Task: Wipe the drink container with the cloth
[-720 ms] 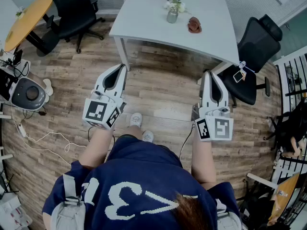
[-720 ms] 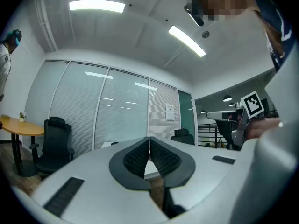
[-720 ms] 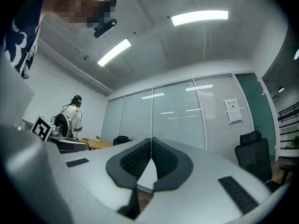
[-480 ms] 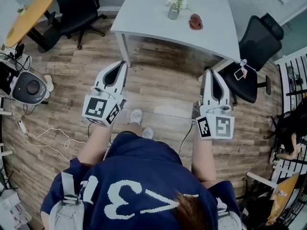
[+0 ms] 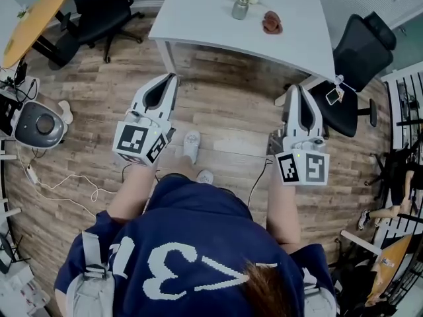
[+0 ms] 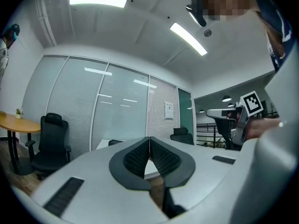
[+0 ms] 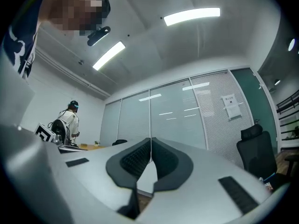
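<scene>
Floor: we stand on the wood floor (image 5: 225, 114), both arms held out before us.
Table: the white table (image 5: 198, 18) lies ahead of both tools (a black office chair (image 5: 360, 58) sits at its right corner).
Left: our left gripper (image 5: 172, 78) has its jaws pressed together, holding nothing.
Right: our right gripper (image 5: 297, 88) is likewise closed and empty.
Container: the drink container (image 5: 240, 8) stands upright on the table's far part, well apart from both grippers.
Cloth: the cloth (image 5: 271, 23), reddish-brown and crumpled, lies near the container's right.

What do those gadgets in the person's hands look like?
The left gripper and right gripper are pale grey wedges, each with black ribbed fingers and a cube of black-and-white square markers. The person wears a dark blue short-sleeved shirt with white print.
</scene>
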Available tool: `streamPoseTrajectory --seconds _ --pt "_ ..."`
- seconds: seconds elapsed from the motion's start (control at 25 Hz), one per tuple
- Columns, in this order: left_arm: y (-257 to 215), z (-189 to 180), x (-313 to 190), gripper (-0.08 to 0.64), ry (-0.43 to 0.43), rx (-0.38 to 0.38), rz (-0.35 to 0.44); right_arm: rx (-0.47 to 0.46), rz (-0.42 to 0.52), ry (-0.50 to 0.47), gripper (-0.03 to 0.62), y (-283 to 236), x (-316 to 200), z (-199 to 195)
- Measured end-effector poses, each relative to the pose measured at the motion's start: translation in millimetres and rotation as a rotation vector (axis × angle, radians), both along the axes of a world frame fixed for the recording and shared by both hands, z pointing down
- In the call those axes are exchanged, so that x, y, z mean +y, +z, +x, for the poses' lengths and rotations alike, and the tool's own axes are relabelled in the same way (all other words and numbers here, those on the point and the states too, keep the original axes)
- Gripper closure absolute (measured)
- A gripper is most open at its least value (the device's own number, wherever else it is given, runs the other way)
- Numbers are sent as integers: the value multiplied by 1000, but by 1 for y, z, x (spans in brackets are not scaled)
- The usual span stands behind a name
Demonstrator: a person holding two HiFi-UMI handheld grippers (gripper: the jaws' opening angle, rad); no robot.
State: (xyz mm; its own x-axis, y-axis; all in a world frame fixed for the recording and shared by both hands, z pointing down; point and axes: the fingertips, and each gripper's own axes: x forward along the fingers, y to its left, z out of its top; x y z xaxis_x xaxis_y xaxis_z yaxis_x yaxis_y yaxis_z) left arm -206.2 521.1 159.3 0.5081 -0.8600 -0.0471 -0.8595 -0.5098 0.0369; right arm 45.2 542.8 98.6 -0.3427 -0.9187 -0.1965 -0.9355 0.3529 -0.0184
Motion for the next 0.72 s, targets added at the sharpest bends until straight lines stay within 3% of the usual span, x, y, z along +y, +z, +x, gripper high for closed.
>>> streamPoseTrajectory --seconds 0.44,0.72 --pt "-14 -19 -157 543 49 4 32 -23 -3 47 565 -15 -143 -15" --pt "-22 -29 -232 543 77 10 47 -17 -9 77 565 -15 -200 -26"
